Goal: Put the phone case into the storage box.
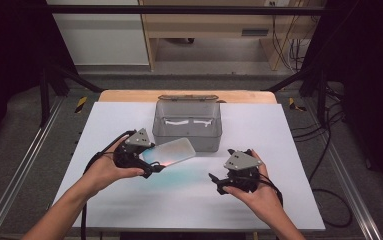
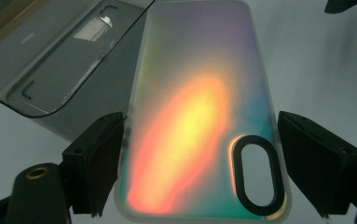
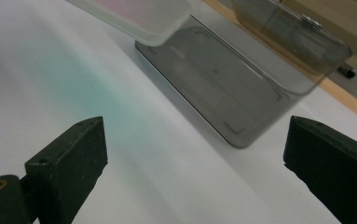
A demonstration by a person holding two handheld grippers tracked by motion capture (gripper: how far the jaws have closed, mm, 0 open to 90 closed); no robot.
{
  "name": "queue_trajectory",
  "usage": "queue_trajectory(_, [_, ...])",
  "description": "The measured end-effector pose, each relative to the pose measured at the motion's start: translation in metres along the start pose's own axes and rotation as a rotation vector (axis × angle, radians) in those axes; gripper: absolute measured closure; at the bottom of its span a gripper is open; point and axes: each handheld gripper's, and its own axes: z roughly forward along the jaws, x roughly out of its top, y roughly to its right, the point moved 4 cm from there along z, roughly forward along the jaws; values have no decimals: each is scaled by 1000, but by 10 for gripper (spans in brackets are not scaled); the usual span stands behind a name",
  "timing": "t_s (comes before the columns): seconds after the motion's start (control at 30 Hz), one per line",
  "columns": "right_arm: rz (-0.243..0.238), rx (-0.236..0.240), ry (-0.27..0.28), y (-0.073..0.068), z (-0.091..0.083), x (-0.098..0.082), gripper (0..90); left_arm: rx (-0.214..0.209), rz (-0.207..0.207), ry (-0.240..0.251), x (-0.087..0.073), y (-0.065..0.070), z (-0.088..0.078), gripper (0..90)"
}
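Note:
An iridescent phone case (image 1: 171, 152) with a frosted rim hangs above the white table, near the front of a clear grey plastic box (image 1: 187, 125). My left gripper (image 1: 149, 161) is shut on the case's camera end. In the left gripper view the case (image 2: 199, 107) glows orange and teal between the two black pads (image 2: 94, 163), its oval camera cutout (image 2: 255, 175) at the lower right. My right gripper (image 1: 218, 181) hovers over the table at the front right, open with nothing between its jaws. The right gripper view has the case's corner (image 3: 139, 16) and the box (image 3: 241, 84) ahead.
The white table sheet (image 1: 129, 200) ends in a wooden strip (image 1: 129, 95) at the back. Metal rails (image 1: 19, 165) run down both sides. Black cables (image 1: 329, 165) lie on the floor at the right. A wooden desk (image 1: 209, 25) stands behind.

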Motion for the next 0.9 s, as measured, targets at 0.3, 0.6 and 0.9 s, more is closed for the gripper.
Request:
queue_trajectory(0.3, [-125, 5, -12, -12, 13, 29, 71, 0, 11, -16, 16, -4, -6, 175])
queue_trajectory(0.6, [-233, -8, -25, -22, 19, 44, 91, -6, 18, -25, 20, -2, -9, 175])
queue_trajectory(0.9, [-323, -22, -38, -26, 18, 50, 115, -13, 26, -27, 26, 4, -11, 174])
